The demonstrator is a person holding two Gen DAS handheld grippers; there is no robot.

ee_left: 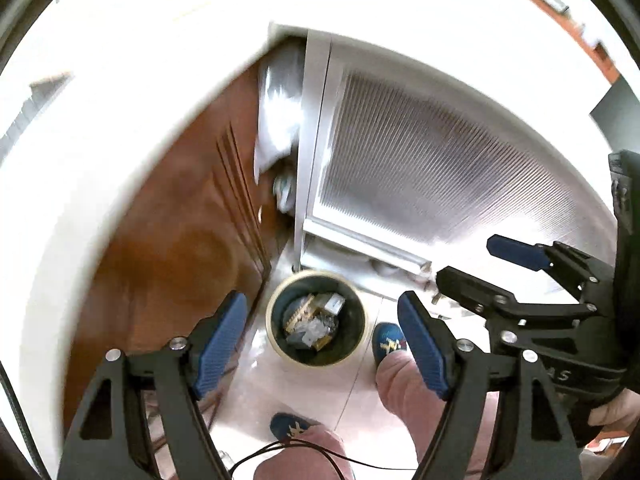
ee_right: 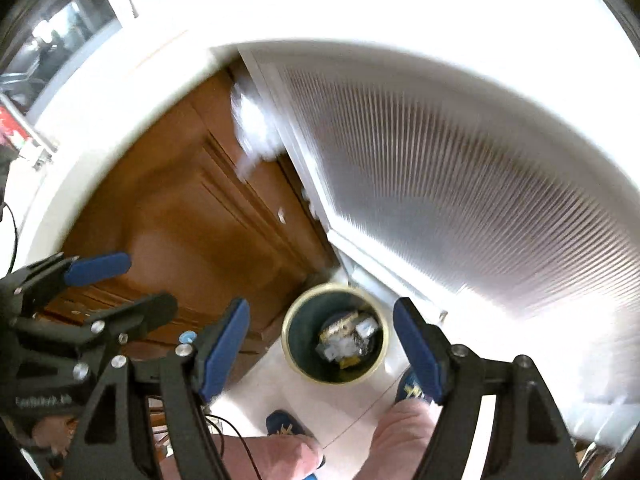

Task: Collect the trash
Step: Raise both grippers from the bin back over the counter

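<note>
A round dark bin with a cream rim [ee_left: 318, 318] [ee_right: 335, 334] stands on the pale floor far below, holding several crumpled wrappers and scraps [ee_left: 314, 322] [ee_right: 346, 340]. My left gripper [ee_left: 324, 342] hangs high above it, blue pads wide apart, nothing between them. My right gripper [ee_right: 322, 346] is likewise open and empty above the bin. In the left wrist view the right gripper [ee_left: 468, 258] shows at the right edge; in the right wrist view the left gripper [ee_right: 150, 278] shows at the left.
A brown wooden cabinet door [ee_left: 180, 240] [ee_right: 192, 224] stands left of the bin under a white counter edge [ee_left: 100, 128]. A ribbed translucent door [ee_left: 432, 168] [ee_right: 460, 184] is on the right. A person's blue slippers [ee_left: 388, 340] [ee_right: 286, 424] and pink trouser legs stand beside the bin.
</note>
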